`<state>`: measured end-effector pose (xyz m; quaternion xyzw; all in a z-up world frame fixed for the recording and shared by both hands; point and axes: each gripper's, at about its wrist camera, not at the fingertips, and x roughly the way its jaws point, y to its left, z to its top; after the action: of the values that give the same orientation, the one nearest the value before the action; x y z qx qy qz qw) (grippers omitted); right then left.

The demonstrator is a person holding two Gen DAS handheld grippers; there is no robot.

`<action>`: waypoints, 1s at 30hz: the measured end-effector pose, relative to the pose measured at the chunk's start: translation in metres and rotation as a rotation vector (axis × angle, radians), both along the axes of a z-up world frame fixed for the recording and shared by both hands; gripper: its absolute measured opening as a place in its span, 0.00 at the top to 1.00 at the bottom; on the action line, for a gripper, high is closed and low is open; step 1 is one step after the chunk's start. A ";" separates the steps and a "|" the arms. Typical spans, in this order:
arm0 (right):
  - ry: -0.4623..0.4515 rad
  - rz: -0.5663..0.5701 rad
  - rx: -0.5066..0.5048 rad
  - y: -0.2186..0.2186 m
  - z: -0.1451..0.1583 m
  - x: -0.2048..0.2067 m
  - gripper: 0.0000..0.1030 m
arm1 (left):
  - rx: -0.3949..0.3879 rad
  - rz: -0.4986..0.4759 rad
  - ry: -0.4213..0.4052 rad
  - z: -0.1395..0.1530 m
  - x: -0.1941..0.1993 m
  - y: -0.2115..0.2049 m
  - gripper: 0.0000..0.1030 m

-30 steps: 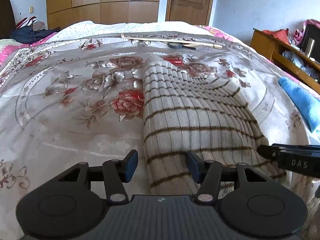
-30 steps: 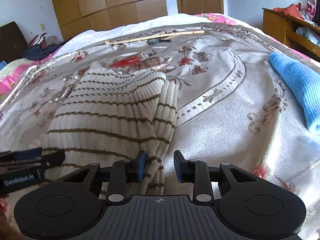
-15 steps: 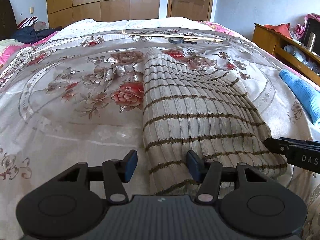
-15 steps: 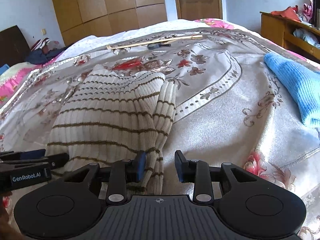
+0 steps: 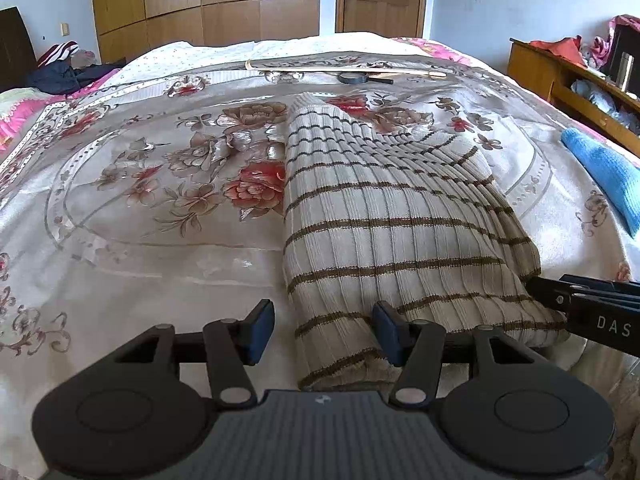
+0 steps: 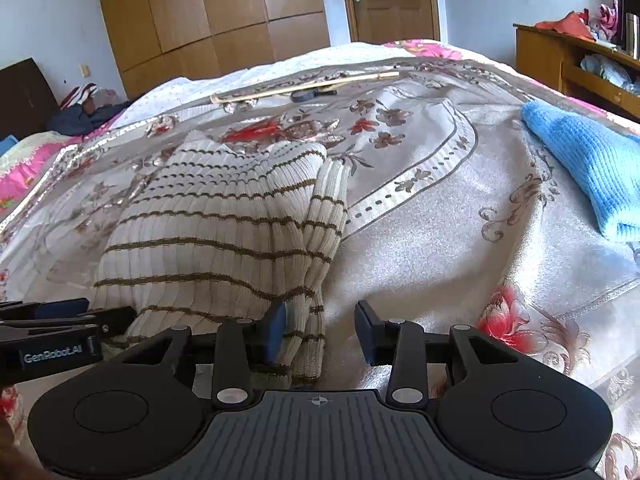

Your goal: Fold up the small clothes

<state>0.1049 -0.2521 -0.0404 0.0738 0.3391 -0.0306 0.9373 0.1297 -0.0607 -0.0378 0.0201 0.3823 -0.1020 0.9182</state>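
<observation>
Two labels, "DAS" on right gripper [image 5: 592, 312], "GenRobot.AI" on left gripper [image 6: 52, 336]

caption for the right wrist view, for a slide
Right gripper opening over the near edge of a folded striped sweater on a floral bedspread.

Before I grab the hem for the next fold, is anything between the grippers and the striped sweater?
Nothing visible. The sweater hem lies between the open left gripper fingers and, as its jaws open, the right gripper fingers.
</observation>
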 end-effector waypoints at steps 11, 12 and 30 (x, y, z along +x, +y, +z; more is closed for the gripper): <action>-0.029 0.015 -0.043 0.019 0.011 -0.024 0.57 | -0.028 0.013 -0.009 0.008 -0.016 0.001 0.20; -0.025 0.017 -0.044 0.020 0.011 -0.025 0.56 | -0.028 0.015 -0.007 0.007 -0.017 0.002 0.18; -0.014 0.062 -0.079 0.041 0.010 -0.038 0.43 | 0.014 0.053 0.019 0.005 -0.036 0.007 0.00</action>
<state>0.0668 -0.2110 -0.0300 0.0264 0.3330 -0.0143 0.9424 0.0940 -0.0537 -0.0327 0.0154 0.3920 -0.0751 0.9168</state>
